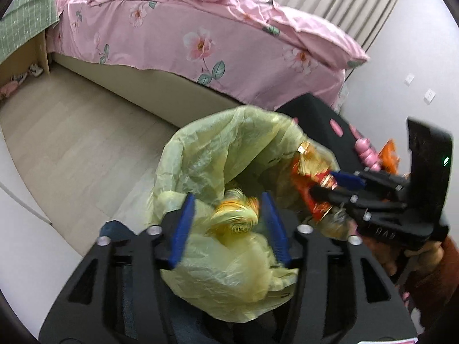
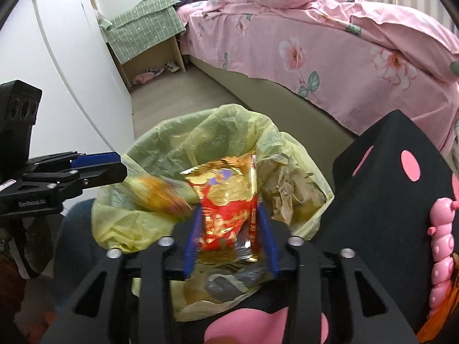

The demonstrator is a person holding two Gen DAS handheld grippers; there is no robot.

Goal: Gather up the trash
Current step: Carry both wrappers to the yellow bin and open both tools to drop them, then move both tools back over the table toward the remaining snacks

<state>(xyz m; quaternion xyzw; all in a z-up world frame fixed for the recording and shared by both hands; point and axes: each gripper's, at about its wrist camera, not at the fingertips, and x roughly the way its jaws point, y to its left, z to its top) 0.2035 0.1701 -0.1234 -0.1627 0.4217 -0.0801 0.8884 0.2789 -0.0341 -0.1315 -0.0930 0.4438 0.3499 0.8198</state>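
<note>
A yellow-green trash bag (image 1: pixel 200 149) stands open on the floor below both grippers. My left gripper (image 1: pixel 229 226) is open over its mouth. A blurred yellow-orange wrapper (image 1: pixel 236 215) lies loose between and below its blue pads, and neither pad touches it. From the right wrist view that gripper (image 2: pixel 119 166) comes in from the left above the bag (image 2: pixel 200 132), with the wrapper (image 2: pixel 160 192) beyond its tips. My right gripper (image 2: pixel 231 238) is open, and a red and gold snack packet (image 2: pixel 226 200) stands between its pads over the bag. In the left wrist view this gripper (image 1: pixel 327 186) enters from the right.
A black stool with pink dots (image 2: pixel 387 189) stands against the bag's right side, with a pink caterpillar toy (image 2: pixel 441 246) on it. A bed with a pink floral cover (image 2: pixel 315 43) runs behind. A nightstand under green cloth (image 2: pixel 143 31) and a white wardrobe (image 2: pixel 71 71) are at the left.
</note>
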